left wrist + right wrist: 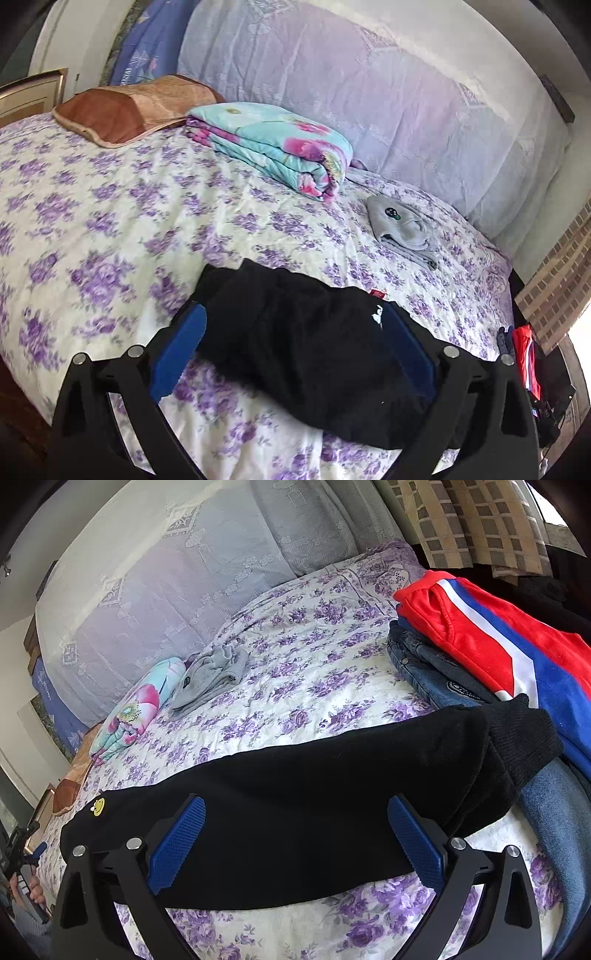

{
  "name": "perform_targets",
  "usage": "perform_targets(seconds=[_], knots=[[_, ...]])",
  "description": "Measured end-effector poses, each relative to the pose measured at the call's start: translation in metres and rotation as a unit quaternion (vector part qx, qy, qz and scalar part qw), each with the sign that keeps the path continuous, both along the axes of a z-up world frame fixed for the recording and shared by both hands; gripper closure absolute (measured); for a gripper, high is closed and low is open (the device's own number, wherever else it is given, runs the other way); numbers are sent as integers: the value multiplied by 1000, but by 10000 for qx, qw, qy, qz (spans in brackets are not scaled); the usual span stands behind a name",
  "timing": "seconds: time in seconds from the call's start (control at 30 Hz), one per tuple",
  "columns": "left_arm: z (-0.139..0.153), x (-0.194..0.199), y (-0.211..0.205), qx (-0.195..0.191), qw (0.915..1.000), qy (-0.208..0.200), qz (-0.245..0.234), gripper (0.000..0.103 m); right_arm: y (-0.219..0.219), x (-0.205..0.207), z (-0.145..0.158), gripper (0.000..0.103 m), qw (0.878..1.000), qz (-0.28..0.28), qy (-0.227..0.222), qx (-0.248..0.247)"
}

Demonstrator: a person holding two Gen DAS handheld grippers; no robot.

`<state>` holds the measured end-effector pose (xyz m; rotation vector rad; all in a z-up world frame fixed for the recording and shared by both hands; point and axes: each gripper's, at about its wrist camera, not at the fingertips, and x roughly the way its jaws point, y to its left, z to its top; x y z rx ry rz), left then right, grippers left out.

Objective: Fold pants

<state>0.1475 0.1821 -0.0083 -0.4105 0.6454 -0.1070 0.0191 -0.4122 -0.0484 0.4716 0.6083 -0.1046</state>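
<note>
Left wrist view shows a big bed [92, 221] with a purple-flowered cover, and the black pants [314, 362] lying near its front edge. They're stretched longways across the bed edge, running side to side in front of both cameras; in the right wrist view the ribbed cuff end [524, 731] points right, resting against a stack of jeans [424, 664] and a red-white-blue garment [498, 638]. A small yellow smiley patch [98, 806] sits at the other end. Further back there's a folded floral blanket [273, 147], a brown pillow [125, 107] and a crumpled grey garment [402, 229]. Left gripper [295, 325] and right gripper [295, 812] both have their blue fingers spread wide over the pants, holding nothing.
</note>
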Motion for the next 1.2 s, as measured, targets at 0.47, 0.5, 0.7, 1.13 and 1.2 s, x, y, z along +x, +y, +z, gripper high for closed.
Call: perform_targets(seconds=[0.47,0.5,0.7,1.13,1.2], knots=[[-44,118,-123,926,9811,1111,-1284,10,-14,-14,3,3,9995,-293,46,-96],[-54,122,-126,979,9779,1275,-1335,11,-15,-14,2,3,9995,-308,66,-93],[-64,85,-105,1304,9764,1124,-1304,75,-32,-18,0,4,9991,-417,66,-98],[-25,-10,-44,-405,9935,9,-1064,101,-63,-55,23,4,9889,-1127,-216,-943],[-28,-11,-40,-356,9946,81,-974,101,-86,-42,20,4,9883,-1233,-9,-897]])
